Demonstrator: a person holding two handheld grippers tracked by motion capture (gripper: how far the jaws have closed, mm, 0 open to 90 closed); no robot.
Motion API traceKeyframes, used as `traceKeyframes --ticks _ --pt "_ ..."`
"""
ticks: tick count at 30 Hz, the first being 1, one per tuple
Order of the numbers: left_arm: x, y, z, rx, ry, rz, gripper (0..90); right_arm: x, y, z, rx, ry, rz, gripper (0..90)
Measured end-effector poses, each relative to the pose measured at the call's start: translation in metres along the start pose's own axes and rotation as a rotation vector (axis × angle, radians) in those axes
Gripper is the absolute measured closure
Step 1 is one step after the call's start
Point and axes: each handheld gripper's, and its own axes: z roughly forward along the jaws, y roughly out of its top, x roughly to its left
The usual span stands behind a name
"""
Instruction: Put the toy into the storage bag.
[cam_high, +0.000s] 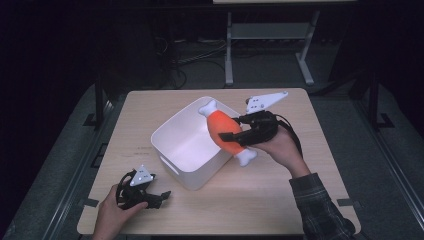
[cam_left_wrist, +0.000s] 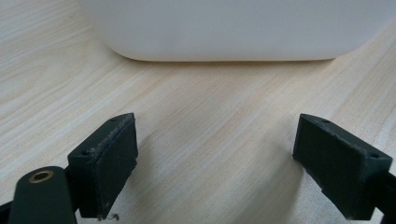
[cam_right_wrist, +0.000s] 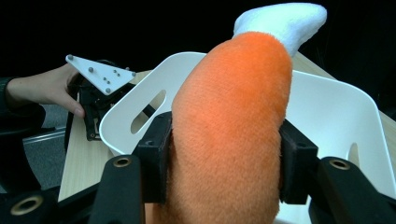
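Observation:
An orange plush toy (cam_high: 223, 128) with white bone-shaped ends hangs tilted over the right rim of a white plastic bin (cam_high: 176, 131). My right gripper (cam_high: 239, 135) is shut on its orange middle; in the right gripper view both pads press into the plush toy (cam_right_wrist: 233, 135), whose white tip points away over the bin (cam_right_wrist: 327, 107). My left gripper (cam_high: 161, 197) rests on the table at the front left, open, with nothing between its fingers. In the left gripper view the left gripper (cam_left_wrist: 215, 163) faces the bin's rounded outer wall (cam_left_wrist: 224, 32).
The light wooden table (cam_high: 280, 195) ends close behind the bin; beyond it stand a metal frame and cables on a dark floor. The bin has slot handles in its walls. In the right gripper view the other hand and its gripper (cam_right_wrist: 93, 93) sit left of the bin.

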Motion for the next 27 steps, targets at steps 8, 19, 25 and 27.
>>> traceKeyframes --ticks 8,19,25,27 --pt "0.0 0.0 0.0 -0.001 0.0 0.001 12.9 -0.002 0.012 0.015 0.02 0.021 -0.027 47.0" --pt "0.0 0.0 0.0 0.0 0.0 0.0 12.9 -0.005 0.033 0.039 0.036 0.058 -0.049 46.8" --pt "0.0 0.0 0.0 0.0 0.0 0.0 12.9 -0.007 0.043 0.055 0.05 0.07 -0.063 46.5" --pt "0.0 0.0 0.0 0.0 0.0 0.0 12.9 -0.007 0.046 0.061 0.054 0.079 -0.064 46.4"
